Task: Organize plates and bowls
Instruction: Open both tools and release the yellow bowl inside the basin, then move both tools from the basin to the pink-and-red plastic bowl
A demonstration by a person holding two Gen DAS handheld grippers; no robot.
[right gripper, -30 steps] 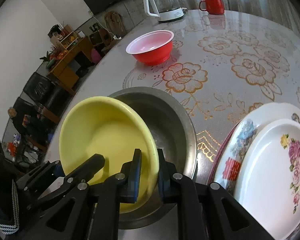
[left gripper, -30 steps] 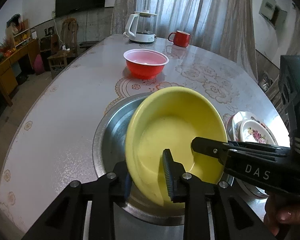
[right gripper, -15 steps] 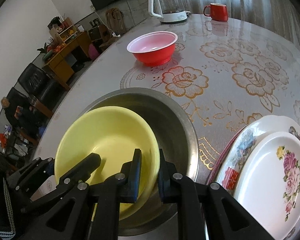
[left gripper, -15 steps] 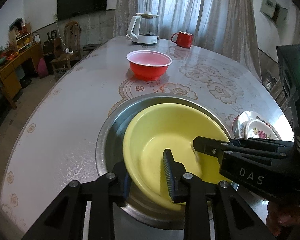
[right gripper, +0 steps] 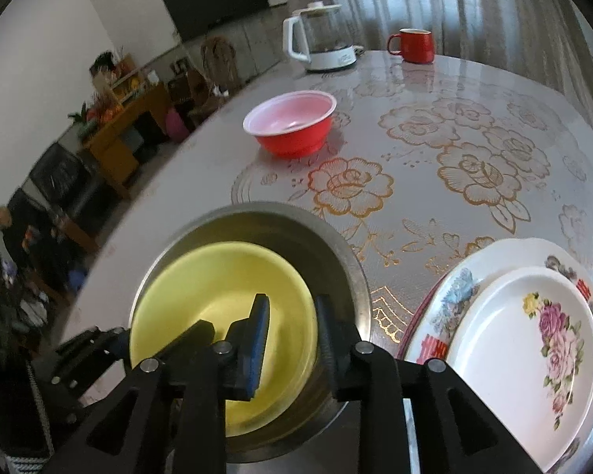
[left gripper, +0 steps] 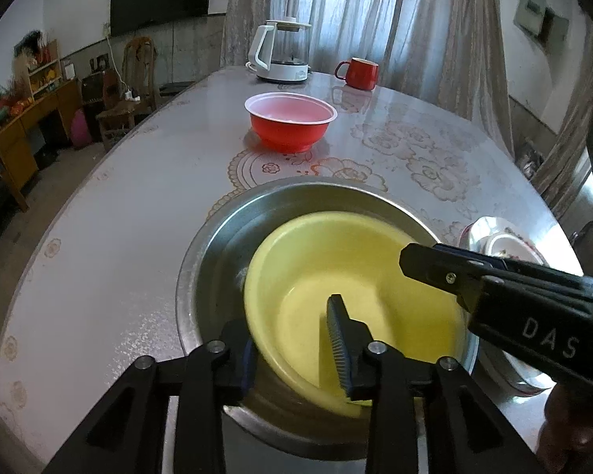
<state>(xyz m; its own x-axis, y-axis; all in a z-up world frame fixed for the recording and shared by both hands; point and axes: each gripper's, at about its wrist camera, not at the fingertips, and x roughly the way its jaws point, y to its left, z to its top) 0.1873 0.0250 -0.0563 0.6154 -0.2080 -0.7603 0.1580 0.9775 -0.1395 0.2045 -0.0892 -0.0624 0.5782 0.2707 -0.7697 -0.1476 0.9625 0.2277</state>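
A yellow bowl [left gripper: 359,276] [right gripper: 217,292] sits nested inside a steel basin [left gripper: 217,252] [right gripper: 344,260] on the table. My left gripper [left gripper: 292,351] is open, its jaws astride the bowl's near rim. My right gripper [right gripper: 292,324] is open too, its jaws astride the bowl's right rim, and it reaches in from the right in the left wrist view [left gripper: 446,272]. A red bowl [left gripper: 290,126] [right gripper: 292,126] stands further back. A stack of flowered plates [right gripper: 525,339] [left gripper: 502,245] lies right of the basin.
A white kettle [left gripper: 282,53] [right gripper: 320,39] and a red mug [left gripper: 357,73] [right gripper: 413,45] stand at the far end of the flowered tablecloth [right gripper: 474,173]. Chairs and wooden furniture [left gripper: 19,134] are off the table's left edge.
The yellow bowl went from tilted and lifted to lying flat in the steel basin. Both grippers opened and let go of its rim.
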